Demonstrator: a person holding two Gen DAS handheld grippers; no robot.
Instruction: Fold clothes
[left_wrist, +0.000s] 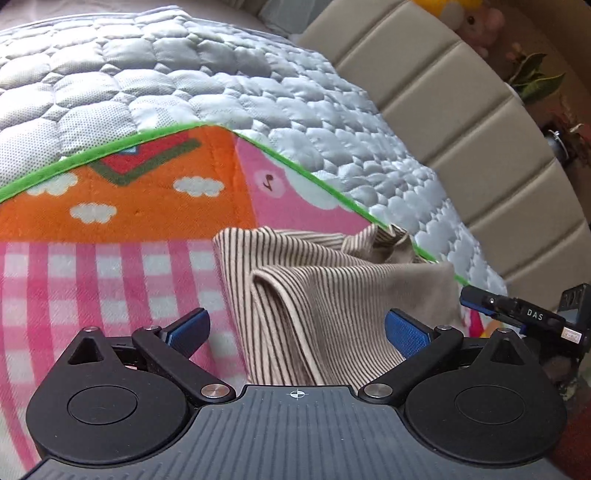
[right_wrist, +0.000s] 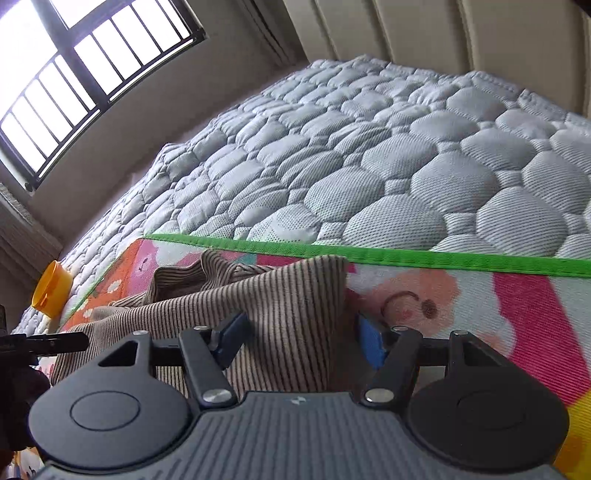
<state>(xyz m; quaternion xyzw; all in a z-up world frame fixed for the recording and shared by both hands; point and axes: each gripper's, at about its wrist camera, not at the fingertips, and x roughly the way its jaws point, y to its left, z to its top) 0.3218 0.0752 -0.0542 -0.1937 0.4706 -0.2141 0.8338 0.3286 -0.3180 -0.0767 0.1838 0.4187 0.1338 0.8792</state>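
A beige garment with thin dark stripes (left_wrist: 332, 295) lies partly folded on a colourful play mat (left_wrist: 110, 258). My left gripper (left_wrist: 295, 332) is open, its blue-padded fingers on either side of the garment's folded edge, not gripping it. My right gripper (right_wrist: 299, 339) is open too, its jaws straddling a raised part of the same garment (right_wrist: 280, 306). The right gripper also shows at the right edge of the left wrist view (left_wrist: 517, 314). The left gripper shows at the left edge of the right wrist view (right_wrist: 44, 343).
The mat with its green border (right_wrist: 369, 253) lies on a grey quilted mattress (right_wrist: 369, 166). A beige padded headboard (left_wrist: 461, 110) stands behind. A yellow cup (right_wrist: 51, 284) lies on the mattress at the left. A barred window (right_wrist: 74, 74) is beyond.
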